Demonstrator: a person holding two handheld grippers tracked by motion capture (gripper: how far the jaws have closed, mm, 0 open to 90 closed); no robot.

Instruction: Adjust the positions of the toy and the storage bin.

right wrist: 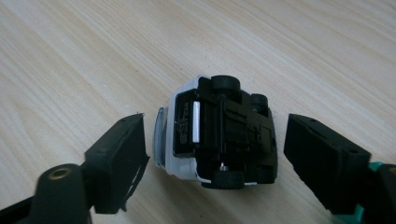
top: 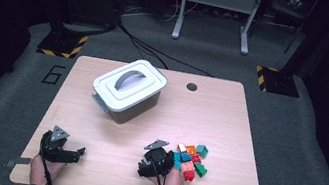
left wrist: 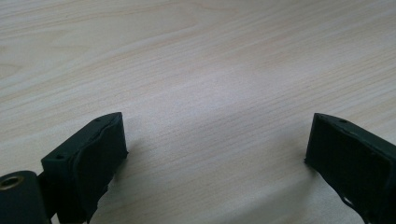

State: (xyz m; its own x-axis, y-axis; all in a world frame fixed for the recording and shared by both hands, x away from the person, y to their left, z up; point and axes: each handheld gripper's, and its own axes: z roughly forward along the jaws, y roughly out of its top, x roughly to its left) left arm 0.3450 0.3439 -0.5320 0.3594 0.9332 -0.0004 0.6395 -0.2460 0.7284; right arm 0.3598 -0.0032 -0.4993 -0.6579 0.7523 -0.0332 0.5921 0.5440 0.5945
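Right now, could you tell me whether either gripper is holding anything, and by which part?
Nothing is held. The right gripper straddles a toy car lying on its side, with gaps at both pads. The left gripper is open over the bare table.

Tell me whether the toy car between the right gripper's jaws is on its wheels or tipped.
Tipped: the toy car lies on its side, its black underside and wheels facing the camera.

**Both grippers low at the near edge**

The left gripper (top: 72, 152) lies low in the left hand (top: 44, 168), its jaws spread wide with nothing between them. The right gripper (top: 149, 165), held by the right hand (top: 173, 181), points downward, its jaws partly apart, pads pressing on nothing.
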